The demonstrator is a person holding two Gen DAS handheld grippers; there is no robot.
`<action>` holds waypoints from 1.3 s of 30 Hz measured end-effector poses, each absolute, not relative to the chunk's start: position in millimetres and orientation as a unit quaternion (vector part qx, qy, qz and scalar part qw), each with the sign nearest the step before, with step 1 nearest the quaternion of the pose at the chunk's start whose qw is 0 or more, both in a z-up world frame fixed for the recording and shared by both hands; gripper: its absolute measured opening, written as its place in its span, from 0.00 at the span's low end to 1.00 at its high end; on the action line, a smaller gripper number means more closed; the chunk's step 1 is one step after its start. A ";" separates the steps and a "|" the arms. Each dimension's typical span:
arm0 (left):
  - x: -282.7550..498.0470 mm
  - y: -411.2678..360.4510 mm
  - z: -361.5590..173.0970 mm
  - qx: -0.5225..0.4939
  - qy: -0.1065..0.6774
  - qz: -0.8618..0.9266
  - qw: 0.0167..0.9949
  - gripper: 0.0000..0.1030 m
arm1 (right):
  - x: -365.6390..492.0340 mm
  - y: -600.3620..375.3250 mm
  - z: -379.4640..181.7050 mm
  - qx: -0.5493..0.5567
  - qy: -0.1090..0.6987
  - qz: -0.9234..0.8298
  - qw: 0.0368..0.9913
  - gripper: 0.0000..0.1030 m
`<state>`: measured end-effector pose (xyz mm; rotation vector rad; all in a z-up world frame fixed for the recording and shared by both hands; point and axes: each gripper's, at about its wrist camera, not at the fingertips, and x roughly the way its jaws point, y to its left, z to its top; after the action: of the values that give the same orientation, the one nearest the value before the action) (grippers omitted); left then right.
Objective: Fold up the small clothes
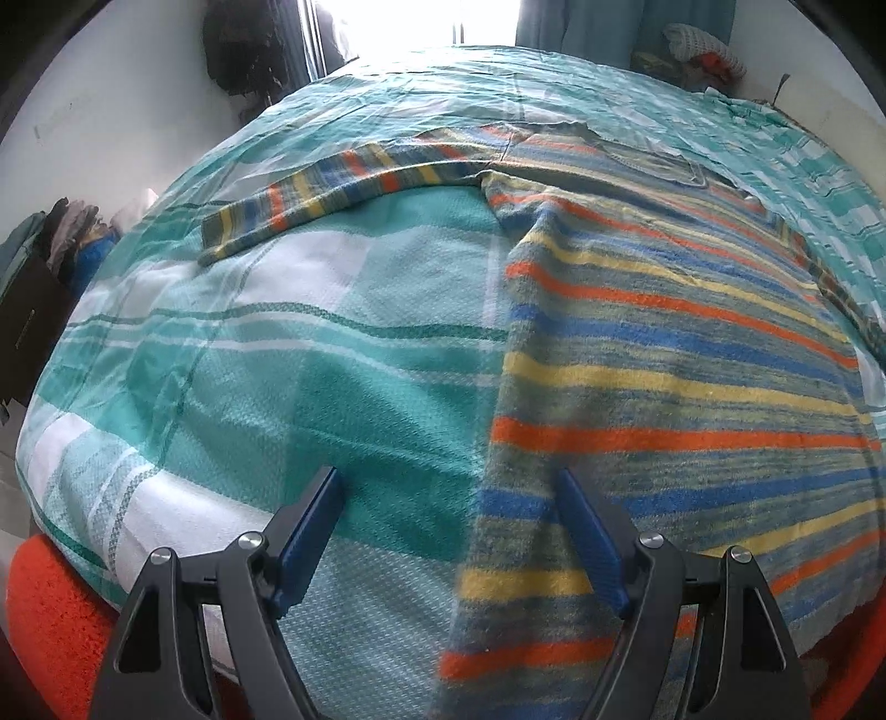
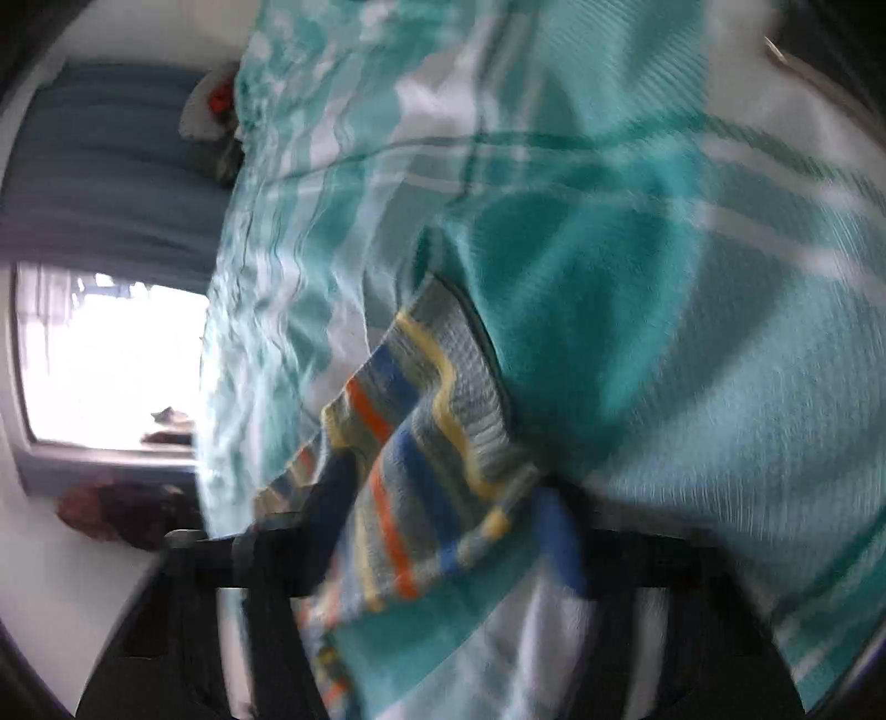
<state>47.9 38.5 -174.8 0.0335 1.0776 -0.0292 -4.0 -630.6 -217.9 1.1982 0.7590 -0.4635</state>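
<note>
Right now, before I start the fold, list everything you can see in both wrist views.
striped sweater: one, blue-grey with orange, yellow and blue stripes, flat on the bed, one sleeve stretched out sideways
bedspread: one, teal and white plaid, covering the bed
window: one, bright, behind the bed
curtain: blue-grey, beside the window
orange cloth: one, at the bed's near edge
left tongs: open, over the sweater's side edge
right tongs: shut on a sweater cuff, view blurred

A sweater lies spread on a bed, one sleeve stretching left, a window behind.
</note>
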 end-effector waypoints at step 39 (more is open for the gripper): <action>35.9 54.9 -179.8 0.006 0.496 -0.040 0.867 0.86 | 154.4 -412.0 -201.0 0.335 0.527 -0.014 0.781 0.30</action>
<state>35.9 54.9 -179.8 0.0134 1.0386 -0.0838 154.4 -412.0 -201.0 0.7242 1.1394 -0.0312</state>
